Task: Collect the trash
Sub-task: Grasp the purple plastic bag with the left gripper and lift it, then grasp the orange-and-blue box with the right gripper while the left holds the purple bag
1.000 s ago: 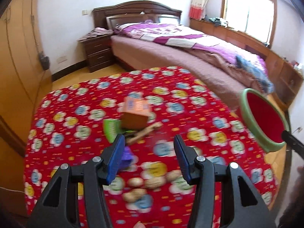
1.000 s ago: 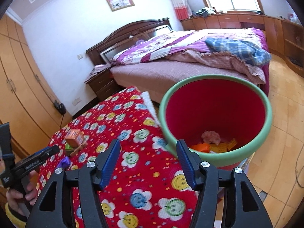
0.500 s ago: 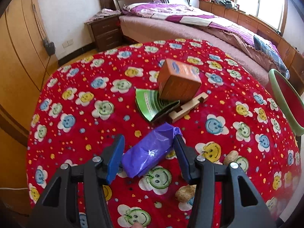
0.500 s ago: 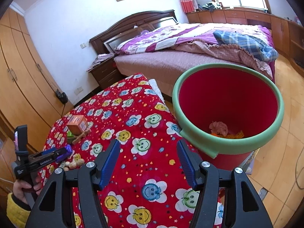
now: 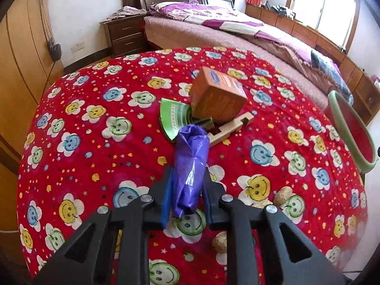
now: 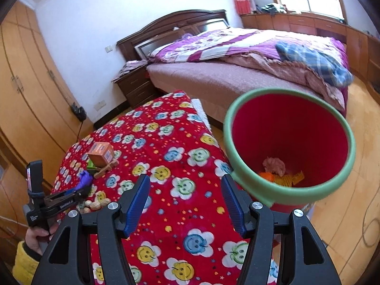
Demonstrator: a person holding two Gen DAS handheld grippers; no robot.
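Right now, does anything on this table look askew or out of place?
Yes. The orange box sits tilted, propped on a green card and a notched wooden piece instead of lying flat. Peanuts lie scattered near the table's front edge. The left gripper is clamped on a crumpled purple wrapper.

1 purple wrapper (image 5: 190, 166), 1 orange box (image 5: 217, 98), 1 green card (image 5: 177, 118), 1 wooden piece (image 5: 234, 128), 1 bin (image 6: 288, 147), approx. 3 peanuts (image 5: 282, 193)
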